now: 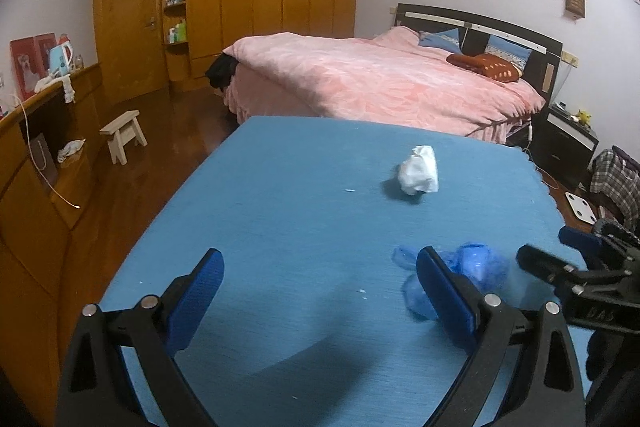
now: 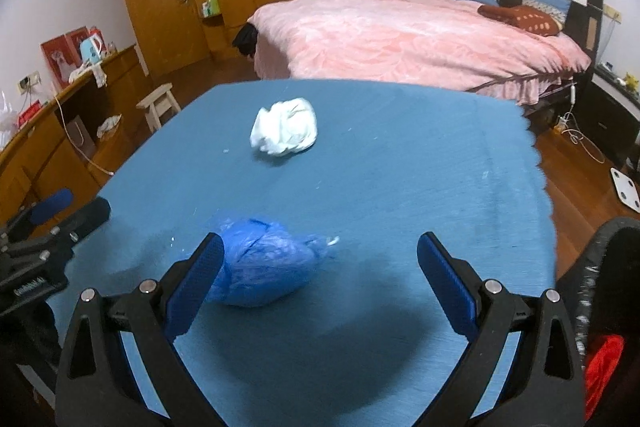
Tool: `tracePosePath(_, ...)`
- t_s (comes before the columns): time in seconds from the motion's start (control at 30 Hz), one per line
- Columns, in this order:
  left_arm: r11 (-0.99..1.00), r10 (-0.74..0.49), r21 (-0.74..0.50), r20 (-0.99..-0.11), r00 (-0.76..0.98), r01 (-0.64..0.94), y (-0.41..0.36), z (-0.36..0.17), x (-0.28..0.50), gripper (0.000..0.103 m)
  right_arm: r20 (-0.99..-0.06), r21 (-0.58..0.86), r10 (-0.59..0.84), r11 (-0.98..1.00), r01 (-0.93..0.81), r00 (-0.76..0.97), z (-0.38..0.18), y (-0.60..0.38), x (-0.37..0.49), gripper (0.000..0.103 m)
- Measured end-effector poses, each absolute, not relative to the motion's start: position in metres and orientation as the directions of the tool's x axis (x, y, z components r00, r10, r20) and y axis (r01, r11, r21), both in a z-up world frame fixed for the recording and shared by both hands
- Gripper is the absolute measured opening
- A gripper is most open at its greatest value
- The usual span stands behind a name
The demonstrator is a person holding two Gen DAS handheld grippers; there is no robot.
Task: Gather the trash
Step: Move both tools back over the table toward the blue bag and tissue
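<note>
A crumpled blue plastic bag [image 2: 264,267] lies on the blue tablecloth [image 2: 400,179], just ahead of my right gripper [image 2: 320,259], which is open; its left finger partly covers the bag. In the left wrist view the same bag [image 1: 472,267] sits behind the right finger of my open left gripper [image 1: 320,275], nothing between the fingers. A crumpled white paper wad [image 1: 419,175] rests farther out on the cloth, also seen as the white wad [image 2: 285,127]. My right gripper [image 1: 560,259] shows at the right edge of the left view.
A dark bin or bag with red inside [image 2: 604,307] stands at the table's right edge. Beyond the table are a pink bed [image 1: 380,79], a small wooden stool [image 1: 124,133], a wooden cabinet [image 1: 48,155] on the left, and a white scale [image 1: 578,207] on the floor.
</note>
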State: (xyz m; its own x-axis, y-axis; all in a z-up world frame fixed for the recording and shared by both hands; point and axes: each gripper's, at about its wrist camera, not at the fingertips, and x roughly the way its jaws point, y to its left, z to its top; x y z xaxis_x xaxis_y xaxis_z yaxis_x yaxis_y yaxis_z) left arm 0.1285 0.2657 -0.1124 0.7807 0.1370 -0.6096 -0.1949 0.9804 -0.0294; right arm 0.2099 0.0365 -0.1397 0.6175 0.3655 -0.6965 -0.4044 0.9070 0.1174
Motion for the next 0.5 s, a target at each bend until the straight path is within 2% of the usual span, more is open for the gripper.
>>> tracePosePath(0.5, 0.972, 0.131, -0.076, -0.609, 0.782, -0.222, 0.295, -0.119, 0.128, 0.095, -0.766, 0.100, 0.352, 0.892, -0.440, 0.538, -0.172, 0.077, 0.225, 0.094)
